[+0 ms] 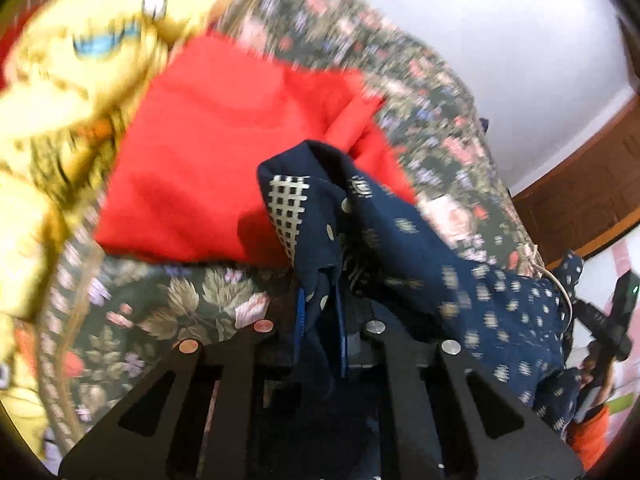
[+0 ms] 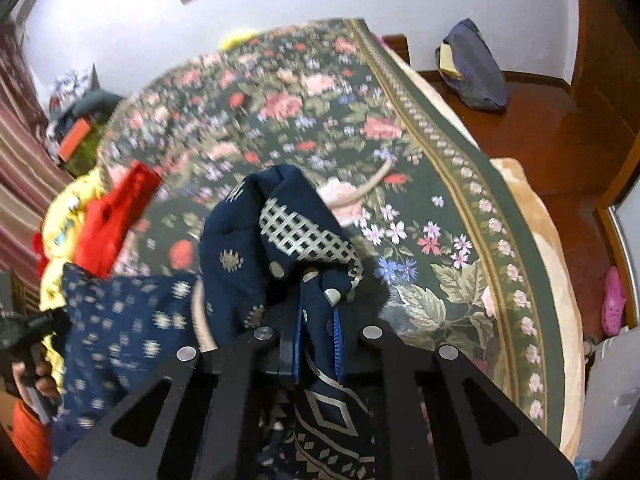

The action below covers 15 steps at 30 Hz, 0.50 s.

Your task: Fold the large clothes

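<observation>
Pickup step: my left gripper and right gripper are each clamped tight on a bunched edge of the navy printed garment, which hangs crumpled between them over the floral bedspread. Long axis runs roughly gripper to gripper, though no clear top or bottom shows. Next I'd say pull apart and lay it flat.

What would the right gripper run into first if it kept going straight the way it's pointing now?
The right gripper is already shut on the navy patterned garment, so that bunched cloth comes first. Beyond it, probably the floral bedspread, though depth is hard to judge.
</observation>
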{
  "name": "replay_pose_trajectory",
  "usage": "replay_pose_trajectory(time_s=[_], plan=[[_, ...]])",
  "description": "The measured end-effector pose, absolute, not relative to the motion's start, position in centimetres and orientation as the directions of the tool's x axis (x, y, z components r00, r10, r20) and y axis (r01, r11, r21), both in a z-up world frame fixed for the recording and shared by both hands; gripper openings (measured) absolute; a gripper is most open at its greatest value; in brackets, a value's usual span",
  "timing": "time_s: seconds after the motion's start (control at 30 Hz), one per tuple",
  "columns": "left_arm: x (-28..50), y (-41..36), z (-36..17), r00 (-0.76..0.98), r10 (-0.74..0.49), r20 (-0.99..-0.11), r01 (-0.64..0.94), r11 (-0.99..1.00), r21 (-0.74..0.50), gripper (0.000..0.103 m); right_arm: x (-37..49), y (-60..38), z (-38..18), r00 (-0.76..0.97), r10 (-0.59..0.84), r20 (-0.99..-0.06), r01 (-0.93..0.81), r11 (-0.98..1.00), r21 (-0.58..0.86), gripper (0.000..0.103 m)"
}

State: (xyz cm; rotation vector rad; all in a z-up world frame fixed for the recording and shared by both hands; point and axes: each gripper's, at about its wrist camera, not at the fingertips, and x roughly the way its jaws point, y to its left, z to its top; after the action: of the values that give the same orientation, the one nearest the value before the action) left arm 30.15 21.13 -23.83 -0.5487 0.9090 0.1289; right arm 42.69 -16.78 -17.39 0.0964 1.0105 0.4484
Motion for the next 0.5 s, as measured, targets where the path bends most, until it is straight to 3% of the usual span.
replay_pose_trajectory(time_s=[0.23,0.5], plan=[[28.0,18.2,-15.0,0.726,0.021,-0.687,-0.268,0.929,-0.255,0.011,40.2,-15.3,-12.2,0.512,0.438,-0.738,-0.39,0.885,0.255,0.009],[27.9,20.0,-8.5,0.801,0.085,-0.593,-0.274,0.932,-0.236,0.01,38.9,-11.6,-6.9,0.583,0.49,-0.648,-0.47,0.854,0.224,0.009]])
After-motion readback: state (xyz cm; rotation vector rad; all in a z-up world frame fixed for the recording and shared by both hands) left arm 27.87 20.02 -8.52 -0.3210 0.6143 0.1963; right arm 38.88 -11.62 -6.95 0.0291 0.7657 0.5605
